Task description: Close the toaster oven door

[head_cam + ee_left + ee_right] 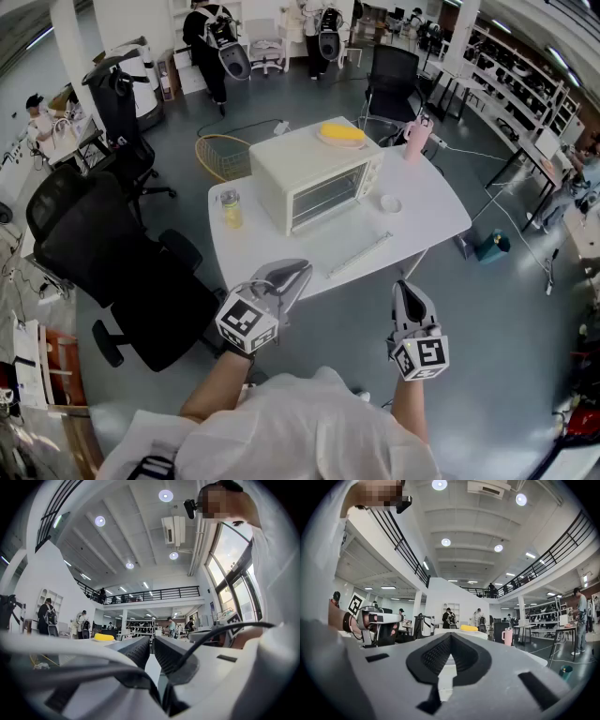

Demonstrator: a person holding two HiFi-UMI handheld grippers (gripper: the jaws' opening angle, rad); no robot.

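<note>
A cream toaster oven (314,183) stands on the white table (436,211), and its glass door (323,197) looks upright against the front. A yellow thing (342,133) lies on a plate on its top. Both grippers hang in front of the table's near edge, well short of the oven. My left gripper (302,269) (151,641) has its jaws drawn together to a thin slit and holds nothing. My right gripper (403,286) (450,637) is shut with its tips meeting and nothing between them. The yellow thing (468,628) shows beyond the right gripper's tips.
On the table are a jar of yellow liquid (231,208), a small white dish (390,203), a long pale strip (358,254) and a pink tumbler (416,137). A black office chair (103,253) stands at the left. A yellow wire basket (223,155) sits behind the table.
</note>
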